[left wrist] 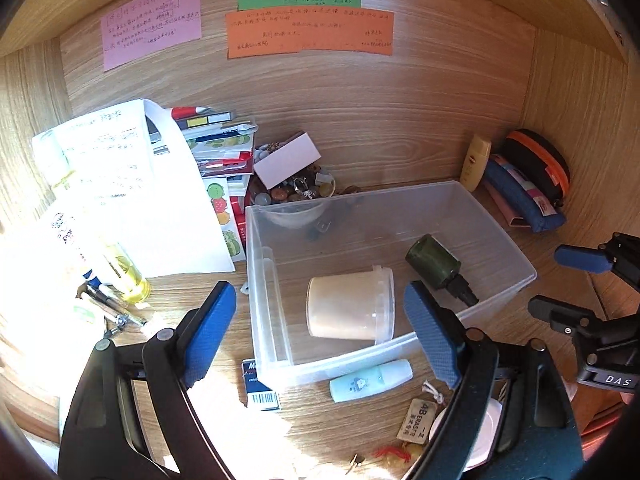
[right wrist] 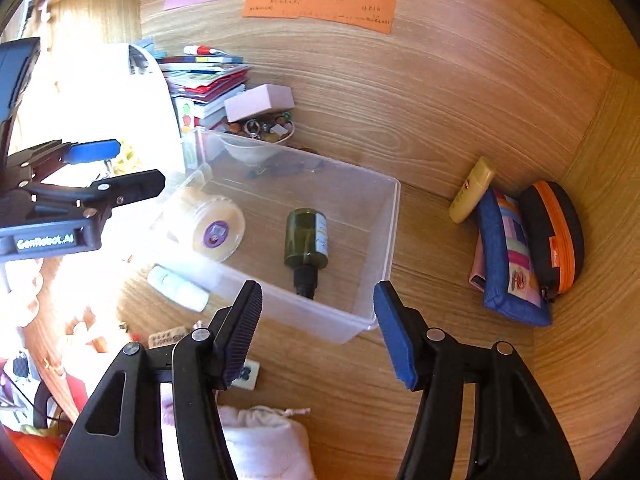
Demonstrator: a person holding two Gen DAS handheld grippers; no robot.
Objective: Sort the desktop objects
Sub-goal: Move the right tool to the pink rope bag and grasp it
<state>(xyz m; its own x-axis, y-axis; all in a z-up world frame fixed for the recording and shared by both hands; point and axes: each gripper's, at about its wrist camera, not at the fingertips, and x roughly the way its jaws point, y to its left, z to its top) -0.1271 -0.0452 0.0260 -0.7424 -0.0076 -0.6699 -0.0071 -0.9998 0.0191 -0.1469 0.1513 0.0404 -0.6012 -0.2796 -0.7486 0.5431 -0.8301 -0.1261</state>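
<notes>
Inside the clear plastic bin (left wrist: 500, 248), near the middle of the desk (left wrist: 400, 136), lie a cream tub (left wrist: 344, 306) on its side and a dark green bottle (left wrist: 434, 260), also on its side, cap towards the near wall. Just outside the near wall, a small pale tube (left wrist: 370, 380) flat on the wood, likely next to sort.

Left gripper (left wrist: 320, 332) above the bin's near edge, jaws wide apart, nothing between them. Right gripper (right wrist: 318, 330) likewise apart and empty, over the near right corner.

Handling, as a guess: tube light, smooth and round, apt to roll or squirt out of a pinch; best taken across the middle of its length. Bottle probably rigid and heavier, slippery on the body; tub light, with a lid rim that offers purchase.

Seen only from the left wrist: a yellow bottle (left wrist: 128, 276) with pens beside it on the left, an eraser tag (left wrist: 416, 420), a barcoded card (left wrist: 260, 394) under the bin's corner. Seen only from the right wrist: the purple label on the tub's lid, the bottle's paper label, a white cloth bag (right wrist: 264, 444) near the bottom edge.
</notes>
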